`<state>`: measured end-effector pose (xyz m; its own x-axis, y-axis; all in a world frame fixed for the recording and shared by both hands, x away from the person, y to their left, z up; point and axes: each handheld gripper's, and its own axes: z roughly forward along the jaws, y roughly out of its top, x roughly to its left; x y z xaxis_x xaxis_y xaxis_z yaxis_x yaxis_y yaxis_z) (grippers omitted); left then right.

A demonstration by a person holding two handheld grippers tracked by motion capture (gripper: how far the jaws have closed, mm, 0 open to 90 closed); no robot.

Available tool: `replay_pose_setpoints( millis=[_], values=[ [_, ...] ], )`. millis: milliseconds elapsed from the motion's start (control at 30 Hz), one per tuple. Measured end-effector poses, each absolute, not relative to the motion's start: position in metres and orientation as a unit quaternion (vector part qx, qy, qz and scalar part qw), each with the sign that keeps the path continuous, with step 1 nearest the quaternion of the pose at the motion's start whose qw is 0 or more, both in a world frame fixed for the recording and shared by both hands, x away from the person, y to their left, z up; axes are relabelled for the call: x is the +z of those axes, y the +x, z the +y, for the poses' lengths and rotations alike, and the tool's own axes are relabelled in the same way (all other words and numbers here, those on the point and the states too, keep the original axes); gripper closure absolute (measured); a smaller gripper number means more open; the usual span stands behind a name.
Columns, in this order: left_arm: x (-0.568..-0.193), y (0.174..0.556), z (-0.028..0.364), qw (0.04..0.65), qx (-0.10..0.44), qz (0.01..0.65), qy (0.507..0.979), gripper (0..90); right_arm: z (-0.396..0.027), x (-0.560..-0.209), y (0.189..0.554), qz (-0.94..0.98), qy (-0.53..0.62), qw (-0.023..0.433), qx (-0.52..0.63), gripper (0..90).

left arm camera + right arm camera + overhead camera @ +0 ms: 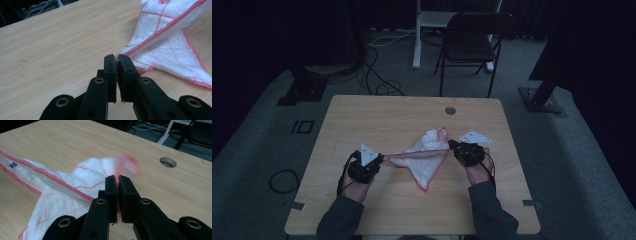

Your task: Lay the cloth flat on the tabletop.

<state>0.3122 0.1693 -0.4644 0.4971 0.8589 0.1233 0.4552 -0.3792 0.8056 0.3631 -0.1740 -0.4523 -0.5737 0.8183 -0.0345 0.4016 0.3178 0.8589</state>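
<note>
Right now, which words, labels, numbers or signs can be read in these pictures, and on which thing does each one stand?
No text can be read.
A small blue mark stands near the red hem of the cloth; it is too small and blurred to read.
The table and both grippers carry no writing that I can see.

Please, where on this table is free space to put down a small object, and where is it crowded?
Bare wood lies along the far edge of the table, left of the round cable hole, and along the near edge between the person's sleeves. The middle is crowded: the white cloth stretches between the left gripper and right gripper.
</note>
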Motion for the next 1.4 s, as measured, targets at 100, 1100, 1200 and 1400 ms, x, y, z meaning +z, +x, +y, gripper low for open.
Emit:
replay_pose_setpoints(
  millis=[100, 1100, 1200, 1400],
  values=[
    [-0.463, 0.313, 0.170, 0.366, 0.276, 0.417, 0.785, 85.8, -0.175, -0.448, 0.364, 0.773, 0.393, 0.246, 0.433, 86.6],
    [-0.443, 0.292, 0.182, 0.373, 0.287, 0.405, 0.784, 85.8, -0.163, -0.433, 0.369, 0.765, 0.384, 0.258, 0.448, 86.6],
    [-0.441, 0.292, 0.183, 0.375, 0.289, 0.405, 0.783, 85.8, -0.163, -0.432, 0.369, 0.765, 0.384, 0.258, 0.449, 86.6],
    [-0.449, 0.295, 0.183, 0.361, 0.276, 0.415, 0.788, 83.8, -0.161, -0.432, 0.370, 0.766, 0.382, 0.257, 0.449, 86.6]
  ],
)
